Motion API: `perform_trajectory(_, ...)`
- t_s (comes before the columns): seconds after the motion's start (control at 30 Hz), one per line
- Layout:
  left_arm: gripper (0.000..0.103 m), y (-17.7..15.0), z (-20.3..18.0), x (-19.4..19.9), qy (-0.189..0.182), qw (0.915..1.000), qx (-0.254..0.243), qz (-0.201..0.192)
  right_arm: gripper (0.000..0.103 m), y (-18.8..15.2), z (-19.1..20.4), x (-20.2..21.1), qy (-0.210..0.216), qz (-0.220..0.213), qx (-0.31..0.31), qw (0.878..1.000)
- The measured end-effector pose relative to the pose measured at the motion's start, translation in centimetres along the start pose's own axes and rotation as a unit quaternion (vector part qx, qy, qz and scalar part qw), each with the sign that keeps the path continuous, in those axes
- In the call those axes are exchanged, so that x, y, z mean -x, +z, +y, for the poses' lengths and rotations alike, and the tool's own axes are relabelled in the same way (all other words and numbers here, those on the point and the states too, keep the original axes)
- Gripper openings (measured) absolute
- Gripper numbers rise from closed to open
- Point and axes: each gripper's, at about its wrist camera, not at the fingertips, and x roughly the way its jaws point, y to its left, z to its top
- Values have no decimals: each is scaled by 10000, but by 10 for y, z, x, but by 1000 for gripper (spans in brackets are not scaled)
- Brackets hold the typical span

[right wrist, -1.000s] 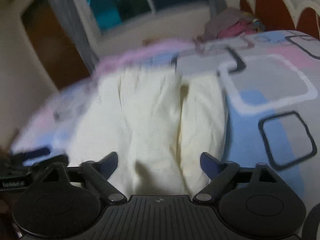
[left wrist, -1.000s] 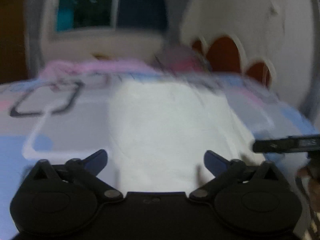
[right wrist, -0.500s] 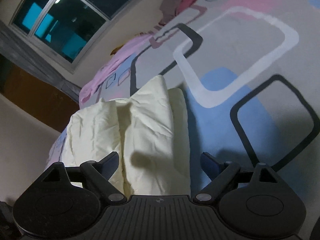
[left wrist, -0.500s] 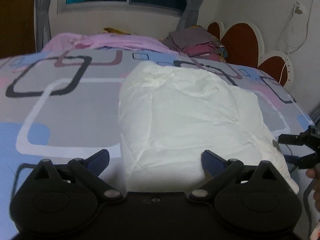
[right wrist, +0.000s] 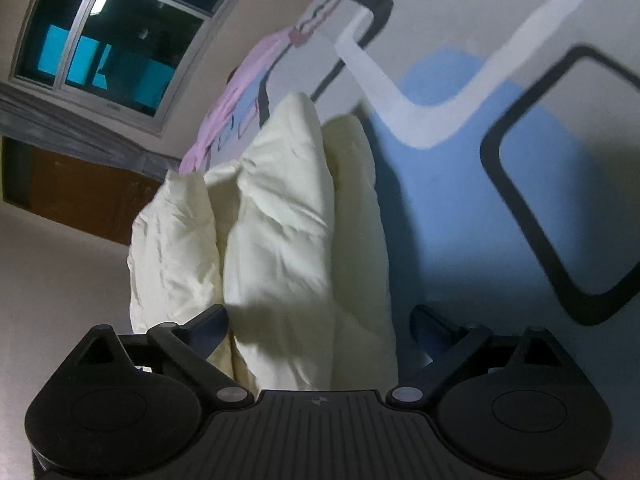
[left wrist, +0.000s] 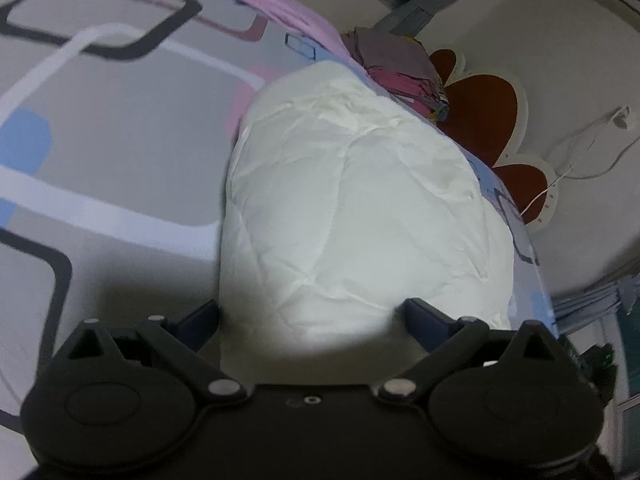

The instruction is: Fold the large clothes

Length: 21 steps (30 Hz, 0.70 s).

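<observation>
So both grippers are down low over the bed point(left wrist: 120, 152) now, tilted and rolled sideways compared with a second ago, when they were up higher and the views were just blur. The big white padded jacket point(left wrist: 360, 208) lies bunched up on the patterned bedsheet, near the edge, already folded into a thick bundle with a couple of puffy layers showing from the right side.

The left gripper point(left wrist: 312, 312) is wide open, with the near end of the jacket sitting between its jaws but nothing pinched. The right gripper point(right wrist: 320, 320) has just opened even wider, and the jacket's folded edge point(right wrist: 280, 240) sits between its jaws too, though the pads aren't pressing on it.

My guess is they're lining up to grab the near end for another fold. It's bulky and slippery-looking, so a shallow bite might just slide off. A pile of other clothes point(left wrist: 400, 64) sits by the headboard point(left wrist: 480, 112).
</observation>
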Motion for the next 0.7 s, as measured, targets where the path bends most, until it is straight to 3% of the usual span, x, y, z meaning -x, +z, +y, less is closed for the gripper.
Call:
perform_trajectory(0.3, 101, 1, 8, -18, -240, 9990, 171, 332, 97, -4, 4, -8, 170, 411, 255, 9987)
perform_trajectory(0.43, 100, -1, -2, -24, -160, 9992, -11, 371, 96, -6, 7, -14, 293, 562, 381, 9973)
perform_trajectory(0.53, 98, -5, -9, -25, -27, 9993, -211, 297, 90, -5, 5, -17, 330, 585, 430, 9968)
perform_trajectory(0.63, 96, -8, -13, -23, 51, 9994, -271, 217, 89, -4, -5, -11, 569, 521, 262, 9967)
perform_trajectory(0.7, 94, -10, -14, -20, 82, 9994, -304, 168, 91, -7, -21, -2, 783, 298, -192, 9963)
